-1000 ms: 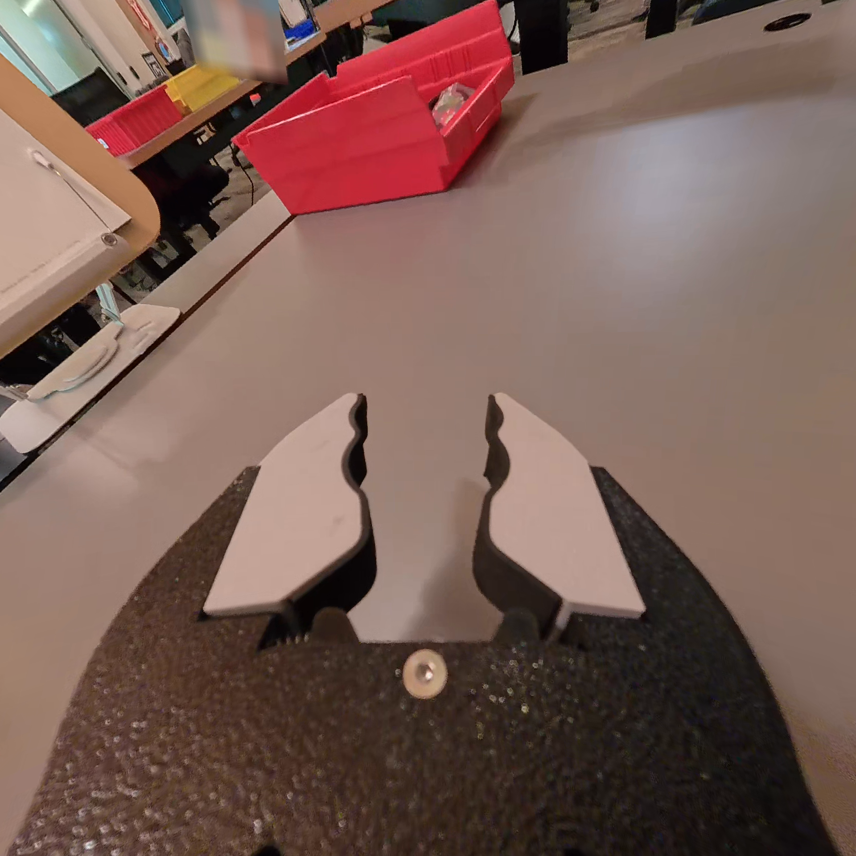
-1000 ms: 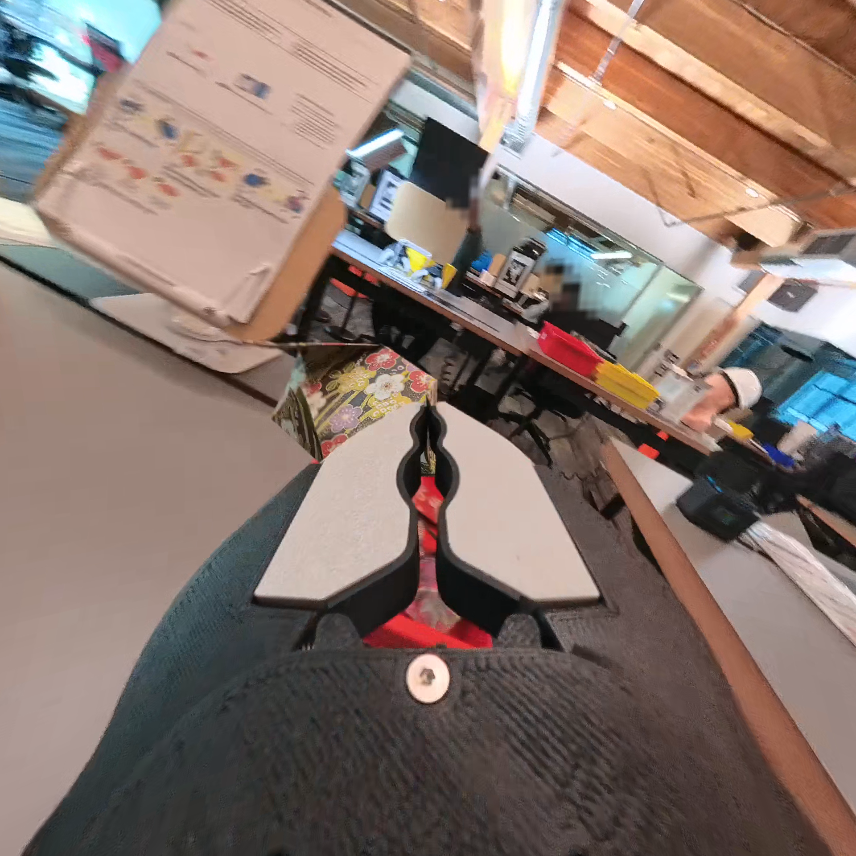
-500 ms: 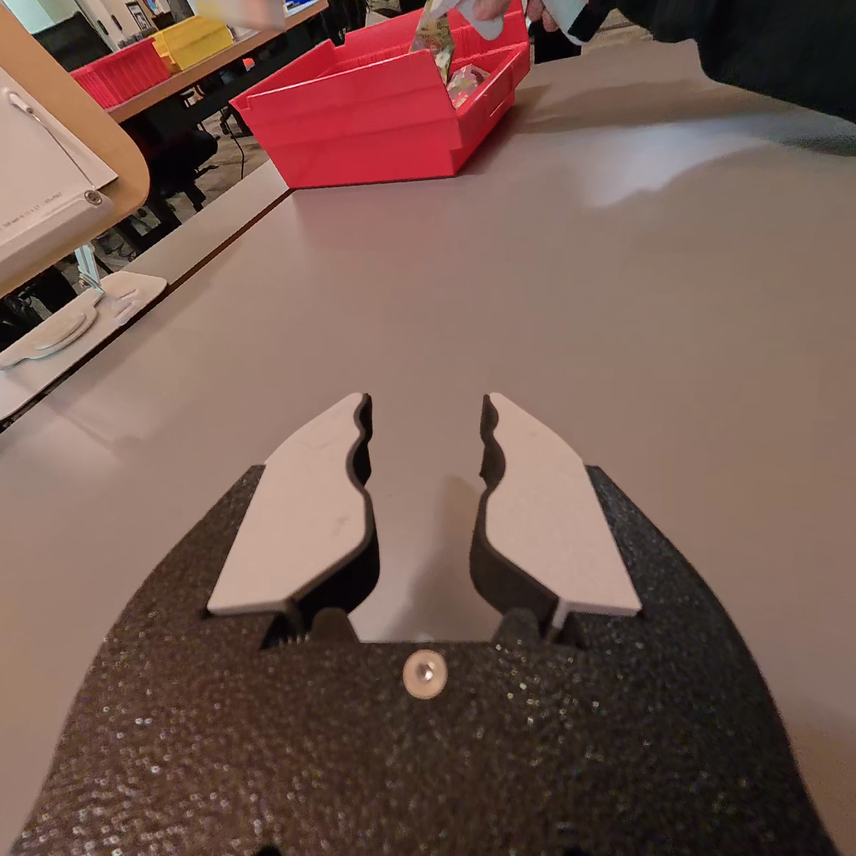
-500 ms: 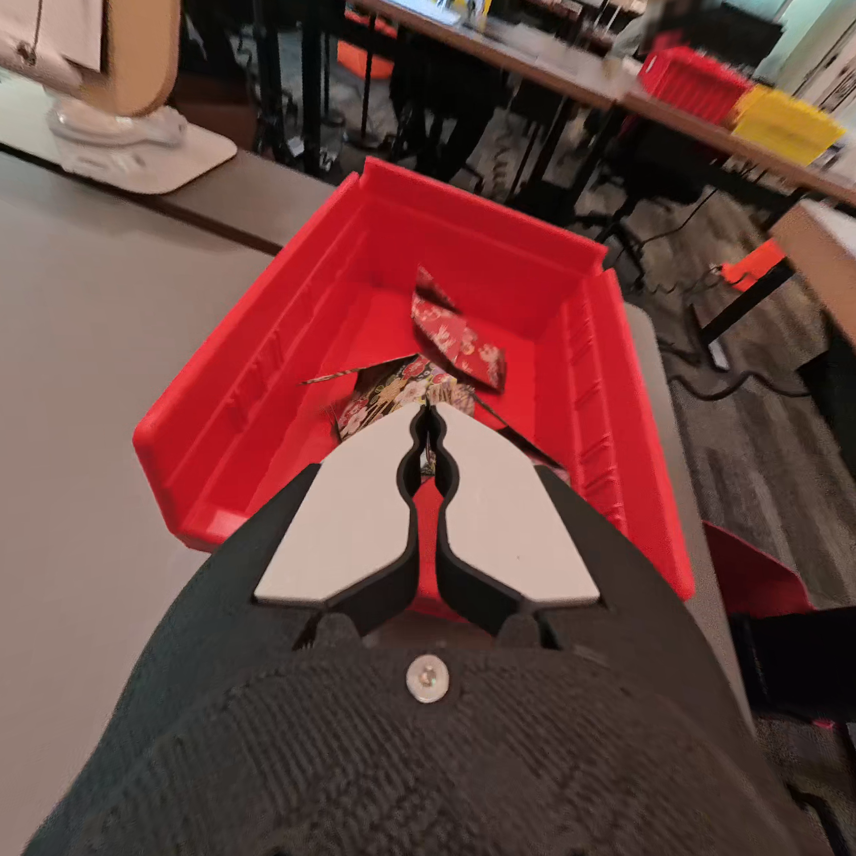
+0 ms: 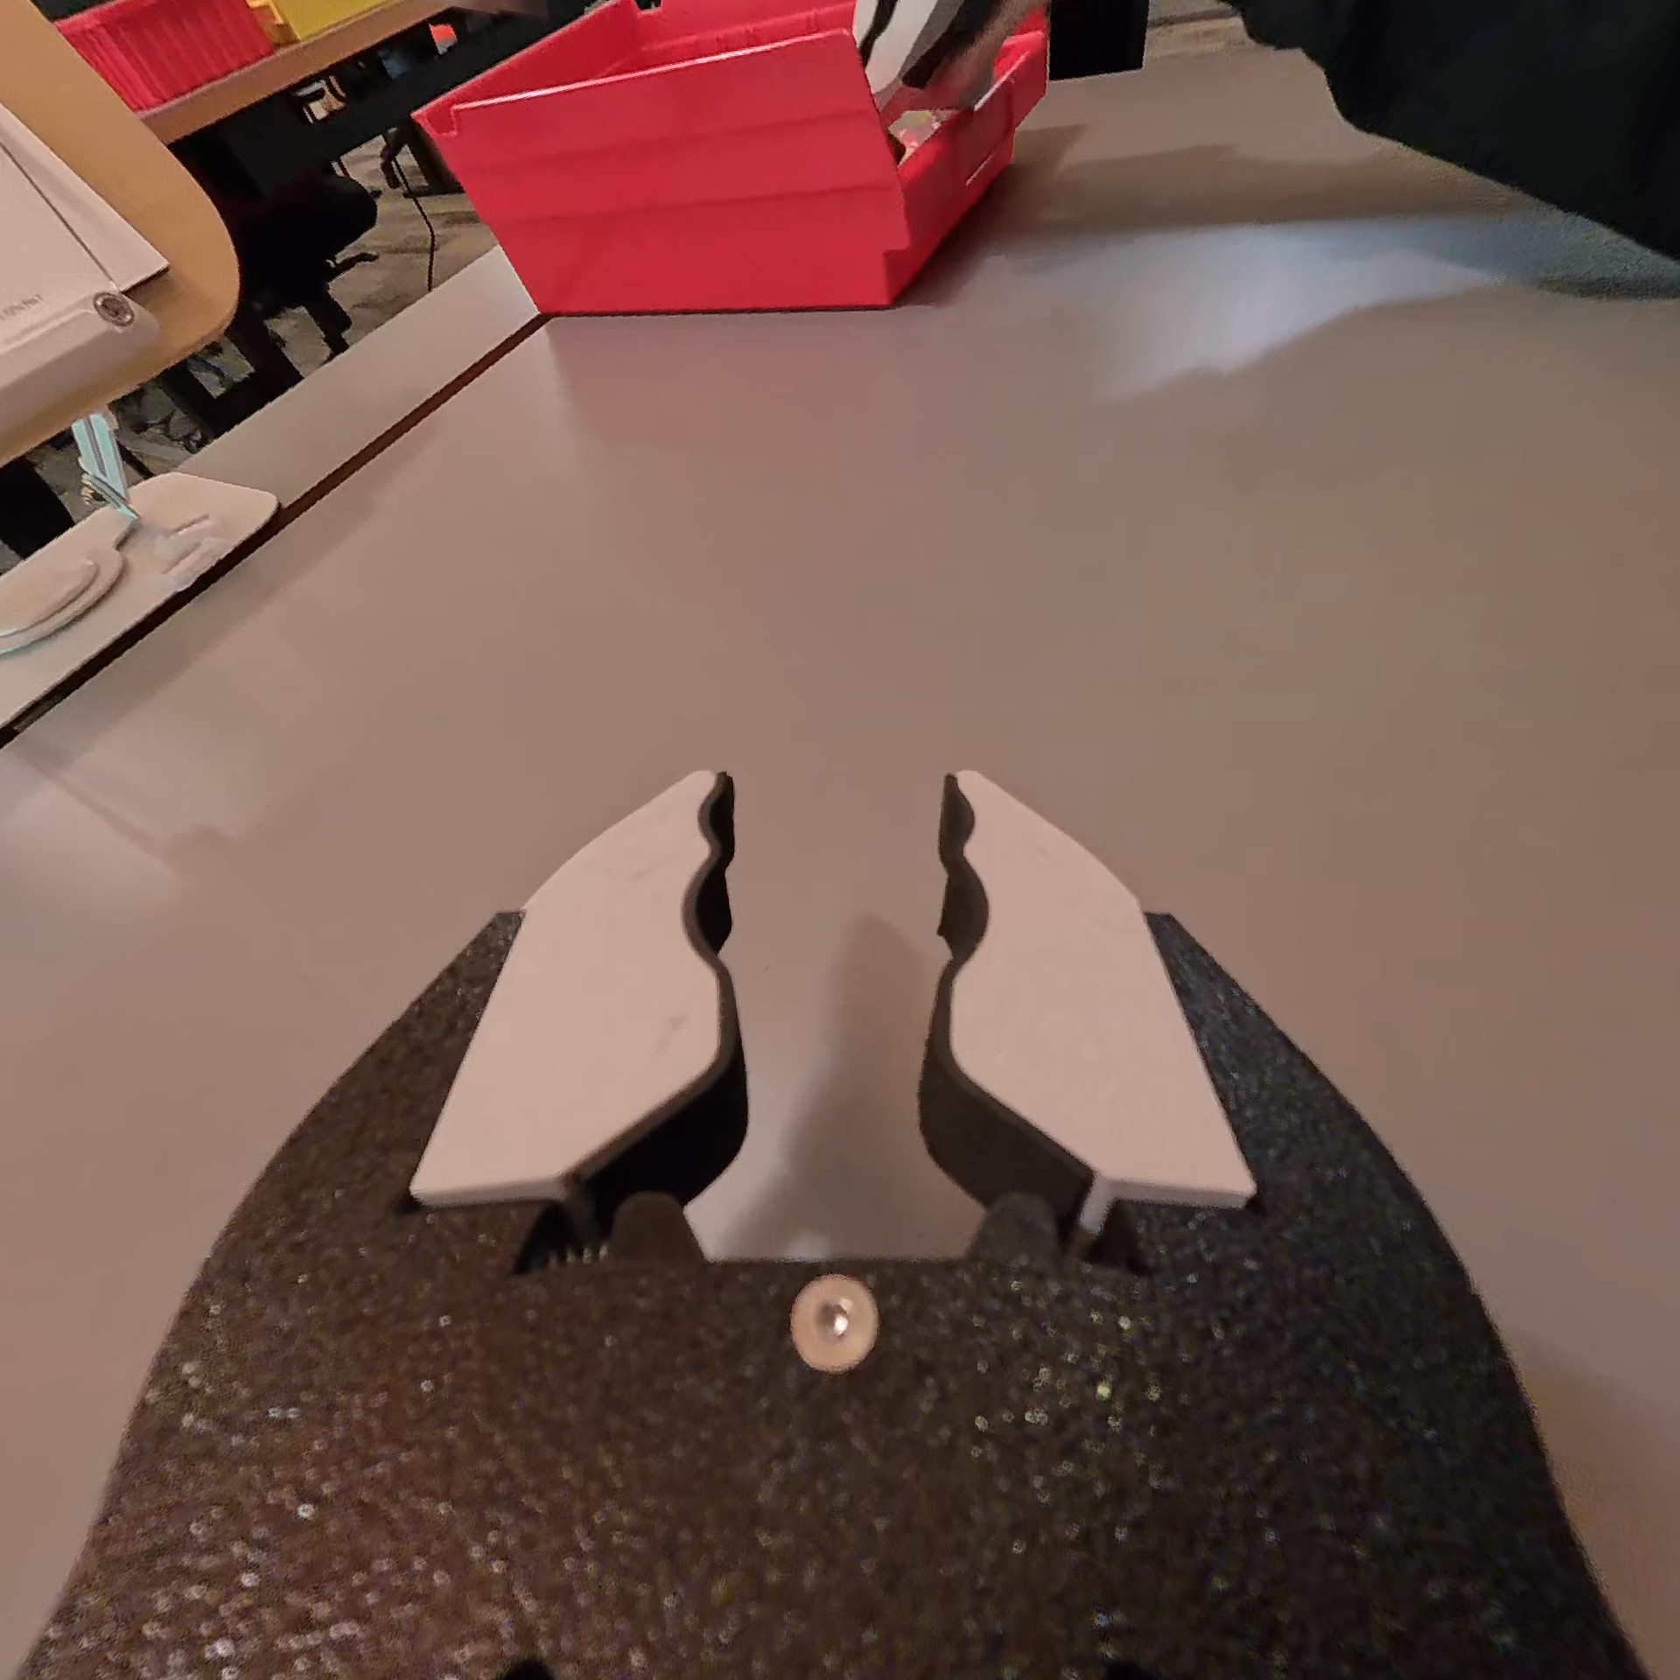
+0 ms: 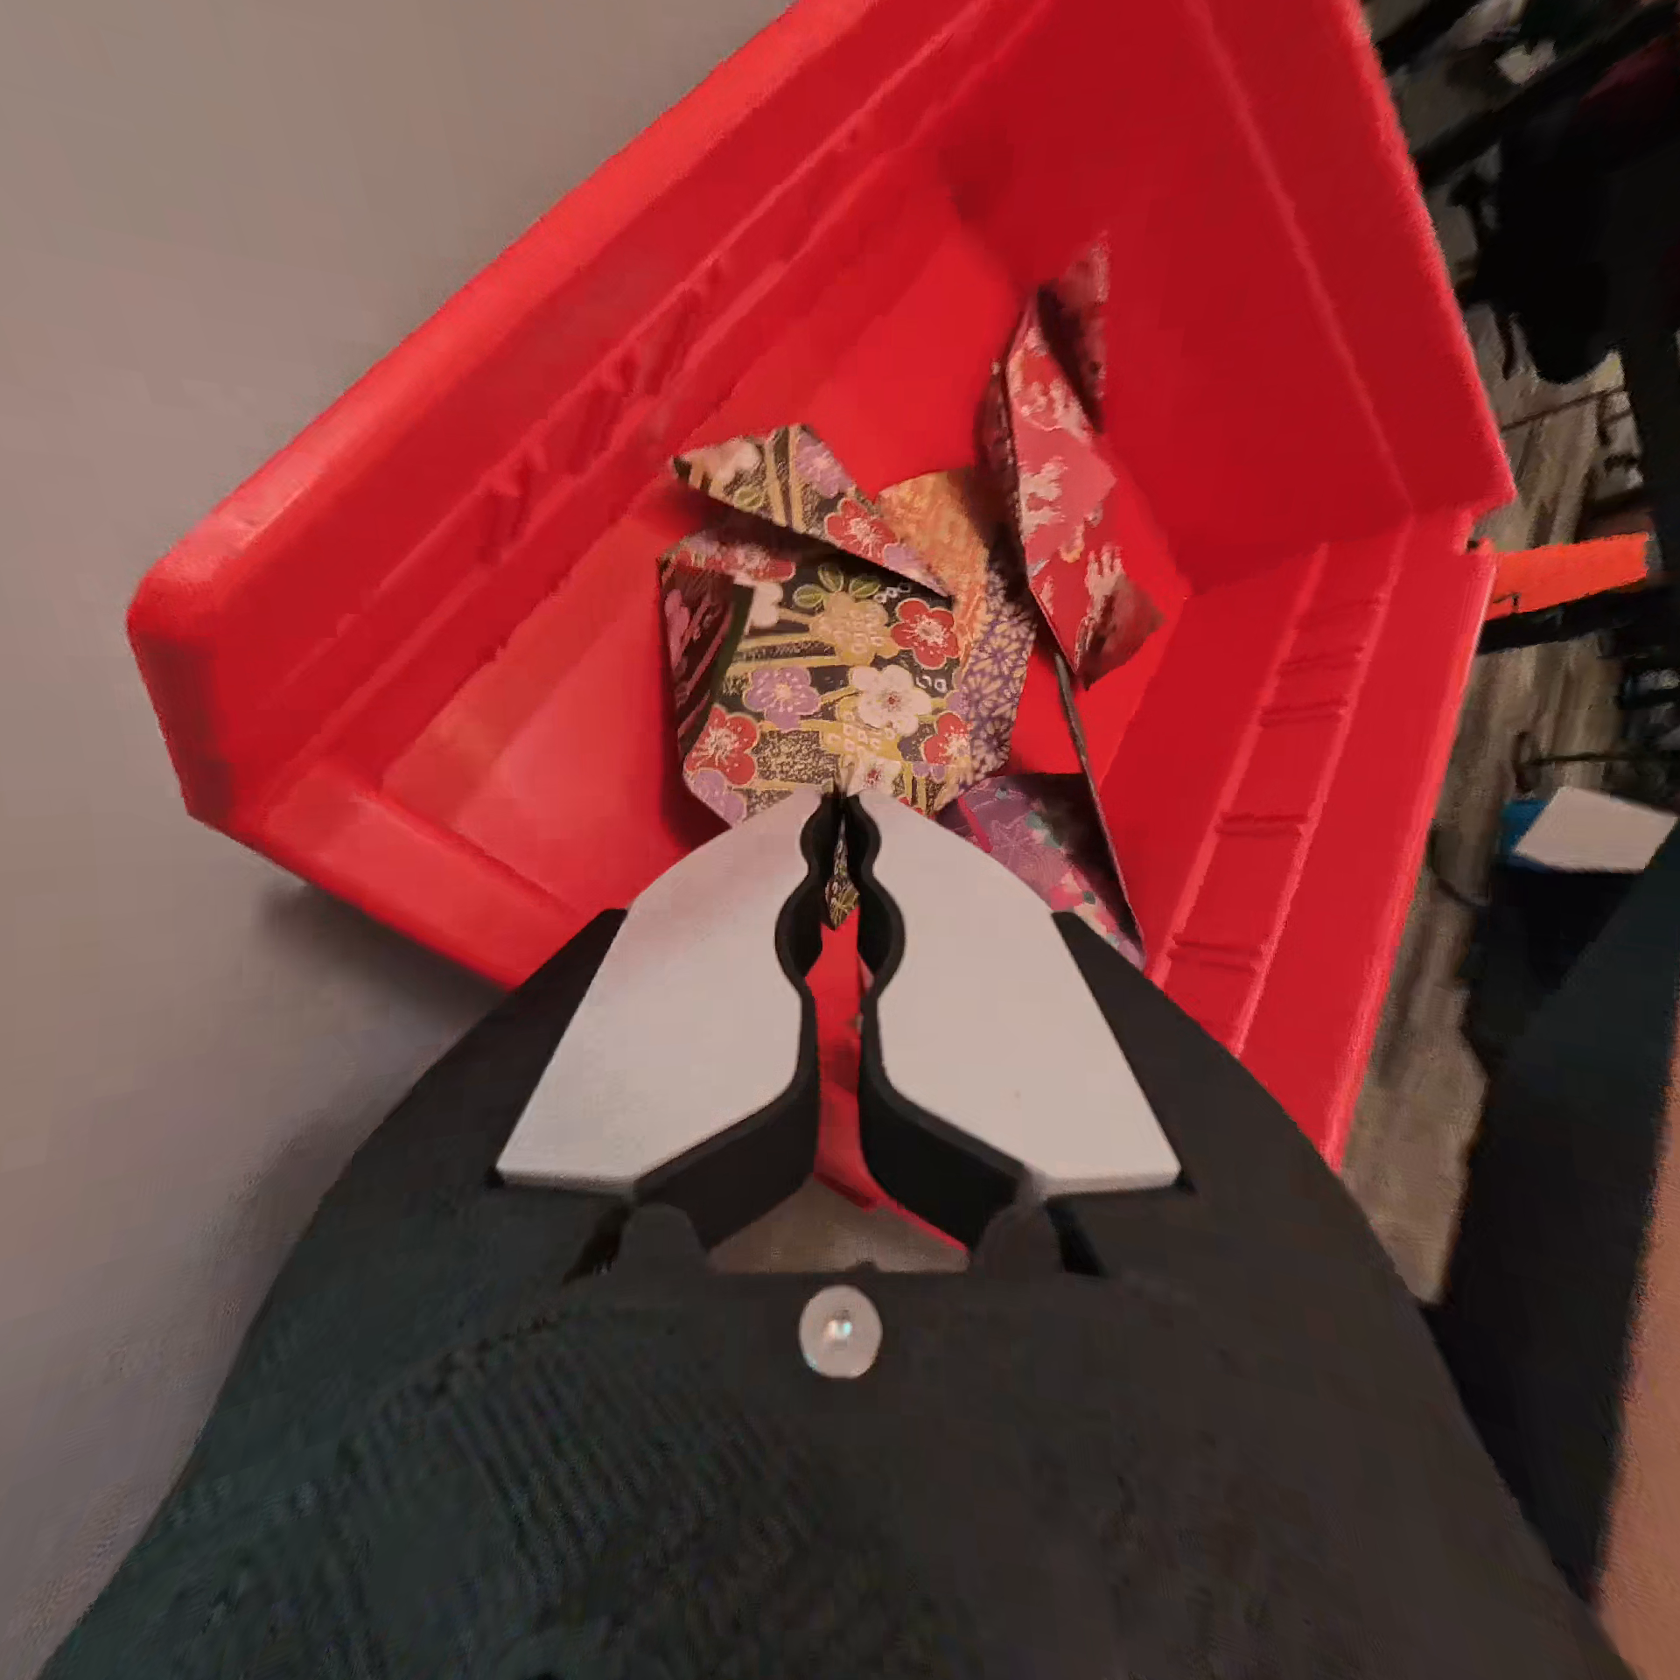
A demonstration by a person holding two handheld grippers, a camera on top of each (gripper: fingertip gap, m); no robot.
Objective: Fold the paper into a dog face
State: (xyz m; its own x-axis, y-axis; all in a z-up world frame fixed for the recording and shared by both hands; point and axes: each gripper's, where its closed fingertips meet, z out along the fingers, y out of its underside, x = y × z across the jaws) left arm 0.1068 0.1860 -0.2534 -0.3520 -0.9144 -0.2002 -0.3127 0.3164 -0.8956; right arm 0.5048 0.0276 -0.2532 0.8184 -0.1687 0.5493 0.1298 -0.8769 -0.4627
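Right gripper point(image 6: 841, 805) clamped on floral paper point(image 6: 845, 655), pads pinching a folded corner, held over red bin point(image 6: 436, 655). Other folded papers in bin: red one point(image 6: 1059, 491) leaning on far wall, purple one point(image 6: 1036, 836) under the tips. Left gripper point(image 5: 836, 786) apart, bare, low over grey table point(image 5: 909, 545), well short of bin point(image 5: 691, 200). Beige stand point(image 5: 100, 236) at left edge, white base point(image 5: 136, 536) below.

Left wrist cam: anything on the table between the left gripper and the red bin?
Nothing: bare grey table runs from the open left gripper to the red bin.
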